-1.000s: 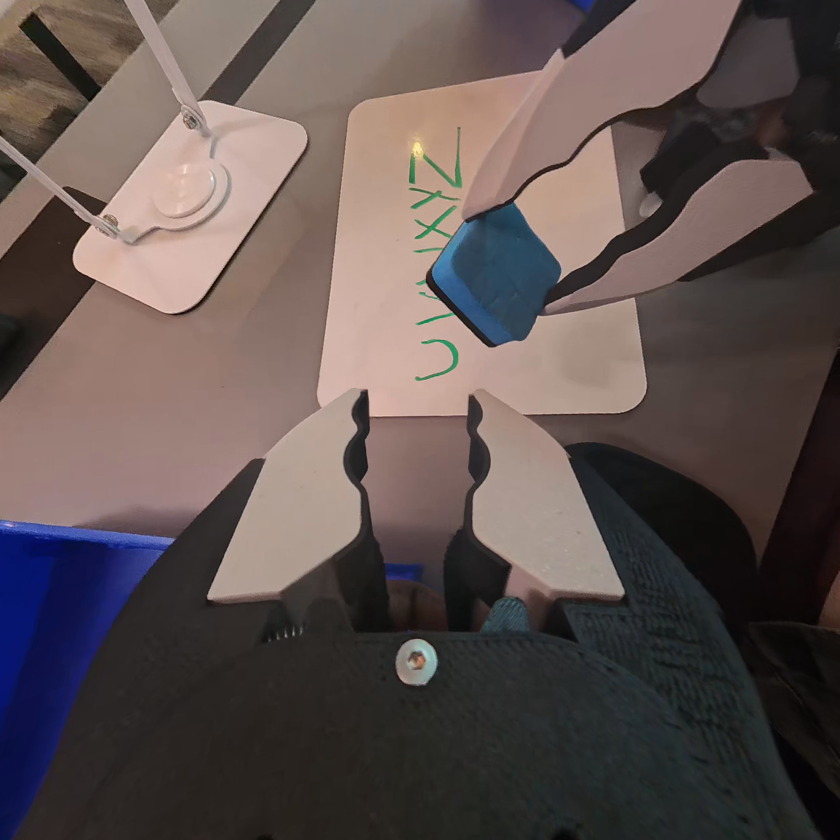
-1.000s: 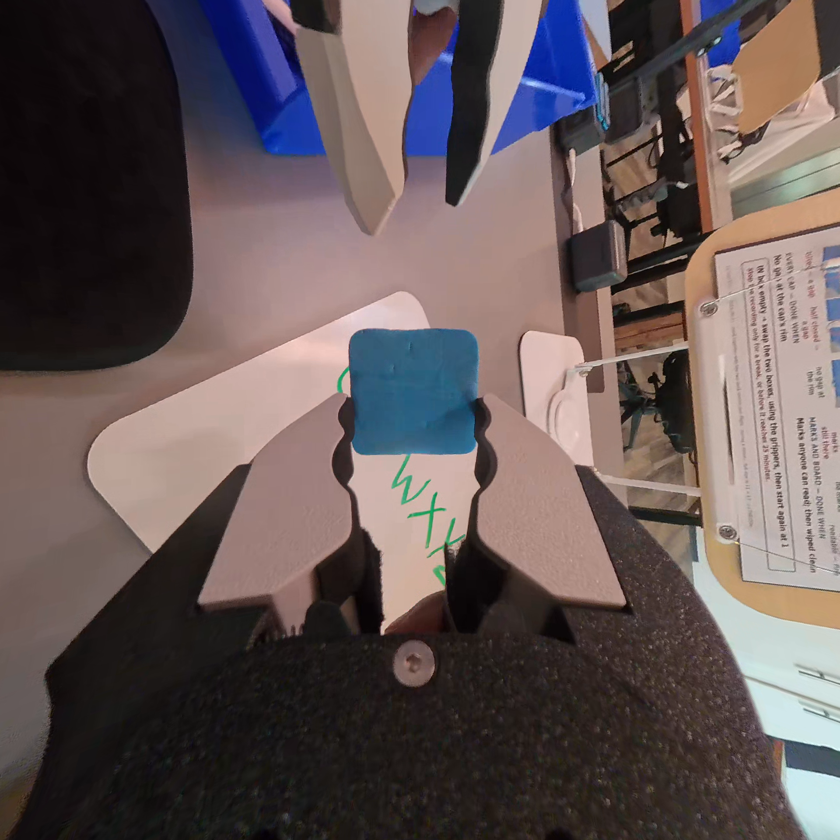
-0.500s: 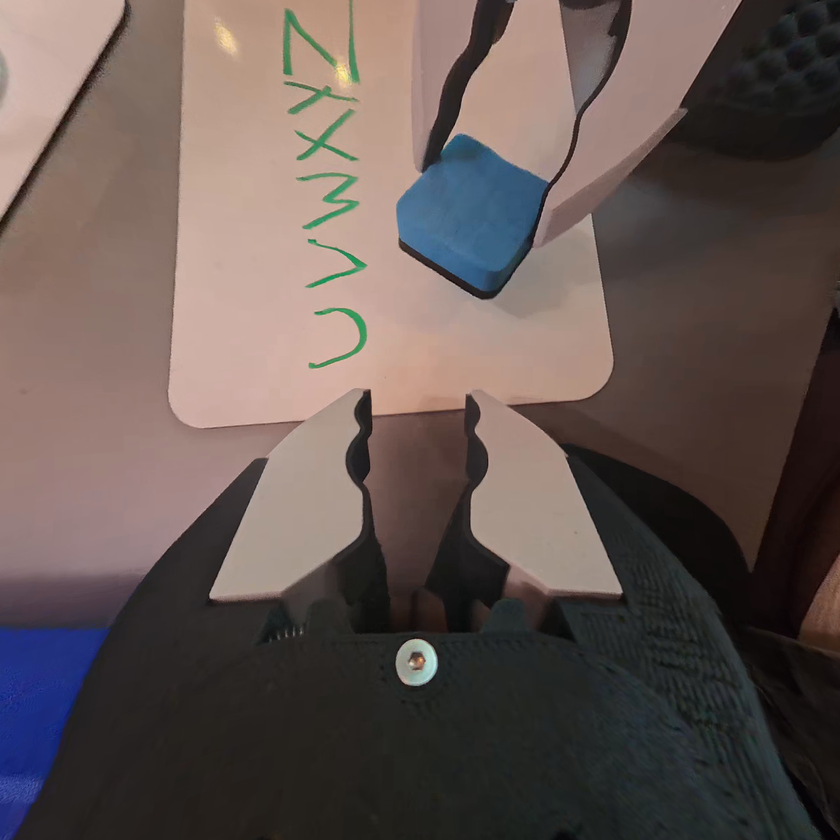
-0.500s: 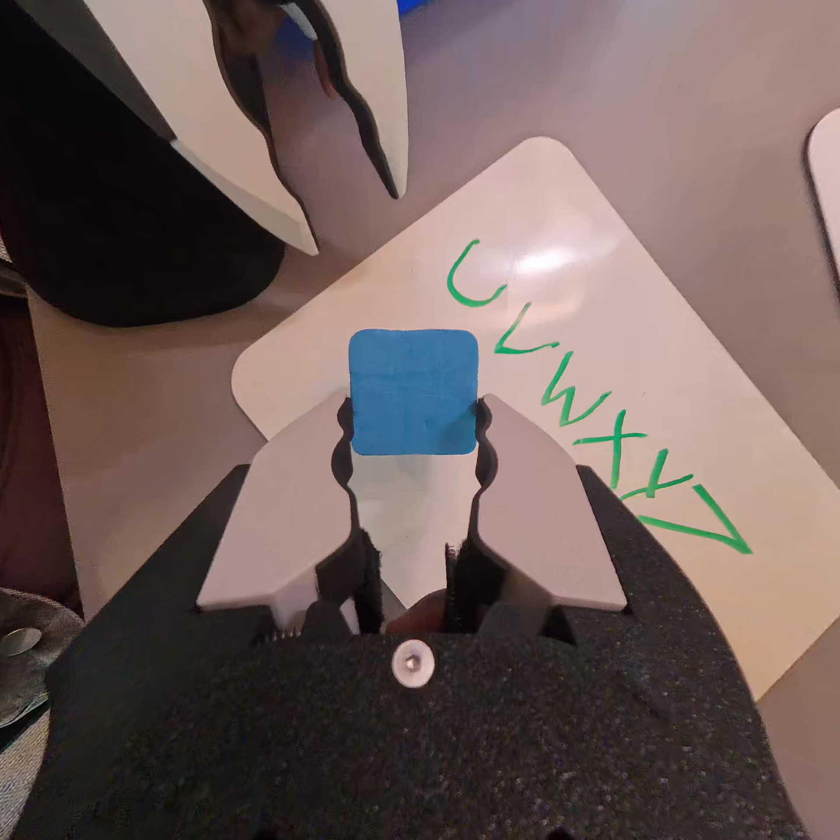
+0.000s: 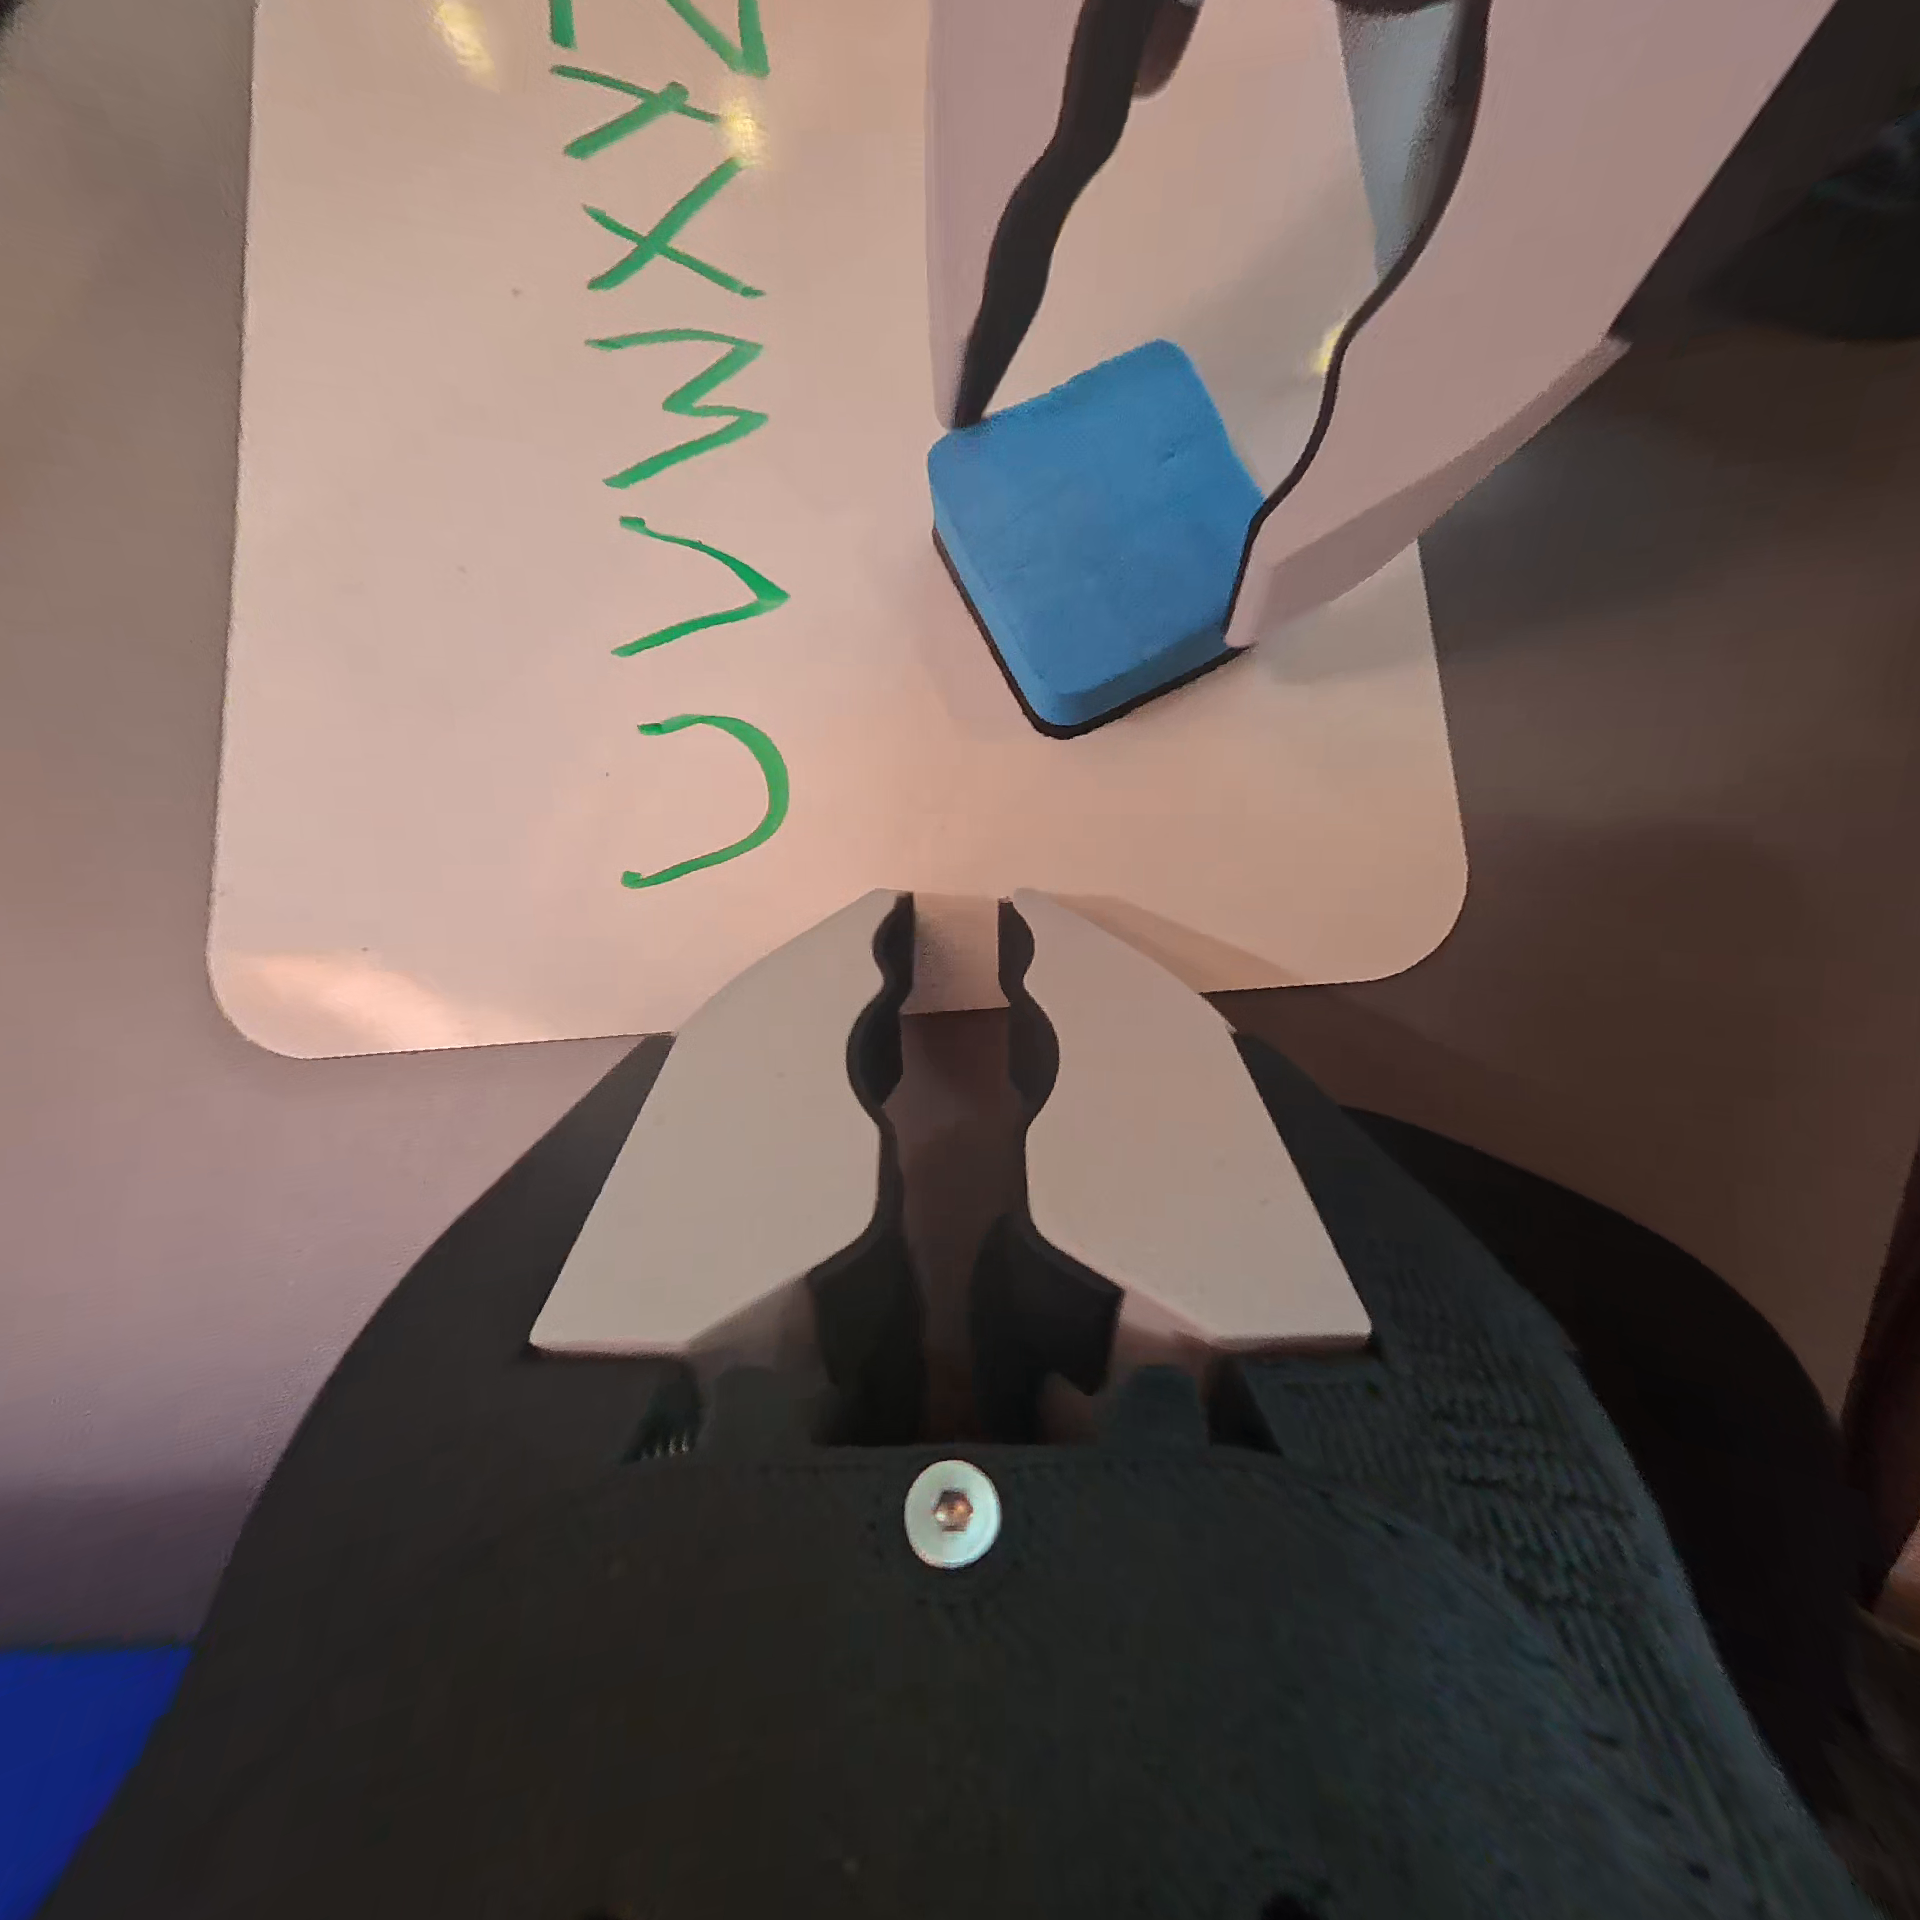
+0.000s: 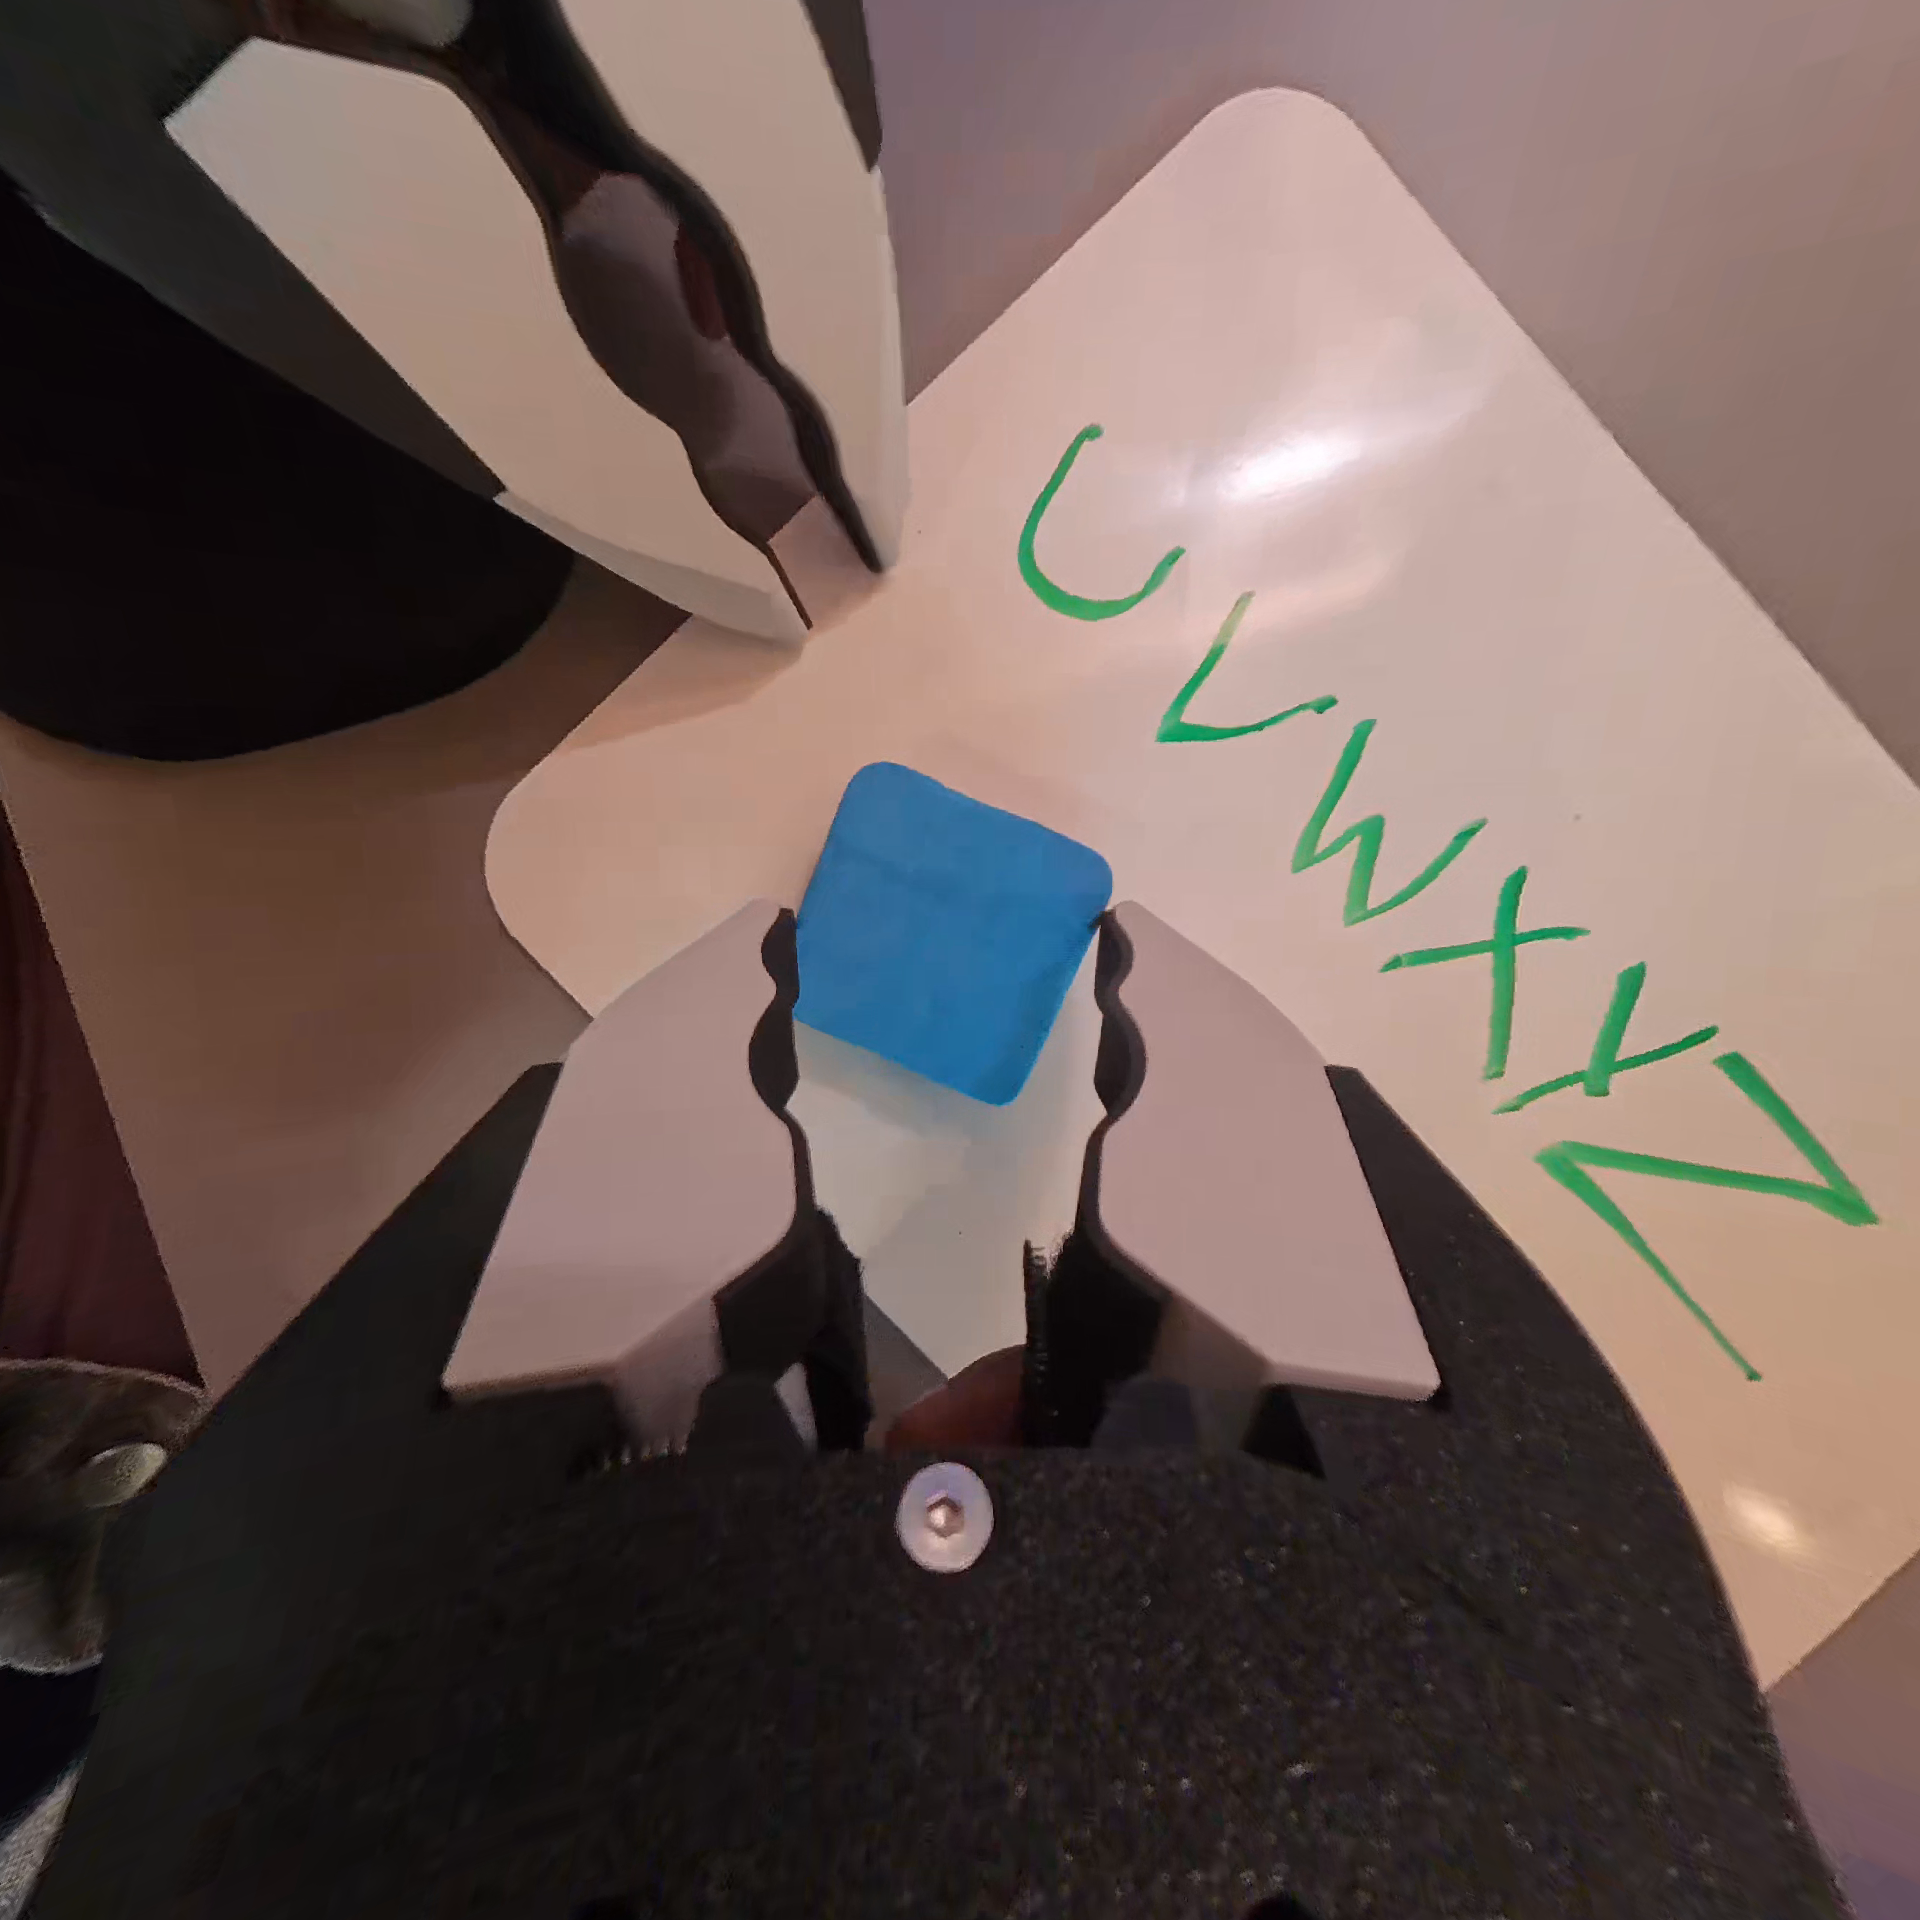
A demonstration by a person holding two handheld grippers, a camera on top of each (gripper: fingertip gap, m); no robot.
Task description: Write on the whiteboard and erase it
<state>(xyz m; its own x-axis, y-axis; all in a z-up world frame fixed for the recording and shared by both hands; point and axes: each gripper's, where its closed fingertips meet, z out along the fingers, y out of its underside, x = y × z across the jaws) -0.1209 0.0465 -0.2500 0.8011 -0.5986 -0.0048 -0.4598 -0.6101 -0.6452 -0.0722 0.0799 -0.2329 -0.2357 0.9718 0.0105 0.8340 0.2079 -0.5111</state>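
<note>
A white whiteboard (image 5: 416, 520) lies flat on the grey table, with a row of green letters (image 5: 686, 416) along it. It also shows in the right wrist view (image 6: 1351, 416). My right gripper (image 6: 945, 920) is shut on a blue eraser (image 6: 940, 925) with a black underside. The eraser sits turned in the grasp, its corners against the pads, and rests on the board beside the letters. The left wrist view shows the same eraser (image 5: 1091, 540) between the right fingers. My left gripper (image 5: 956, 904) holds nothing. Its jaws stand narrowly apart, and its tips are at the board's near edge.
The grey table (image 5: 104, 1247) surrounds the board. A blue bin's corner (image 5: 62, 1745) shows at the lower left behind my left gripper. A dark object (image 5: 1849, 208) sits off the board's far right corner. My right fingertips sit around 7 cm from my left ones.
My left gripper moved forward onto the board's near edge and its jaws narrowed on air. The eraser came down onto the board and twisted in my right gripper's grasp.
</note>
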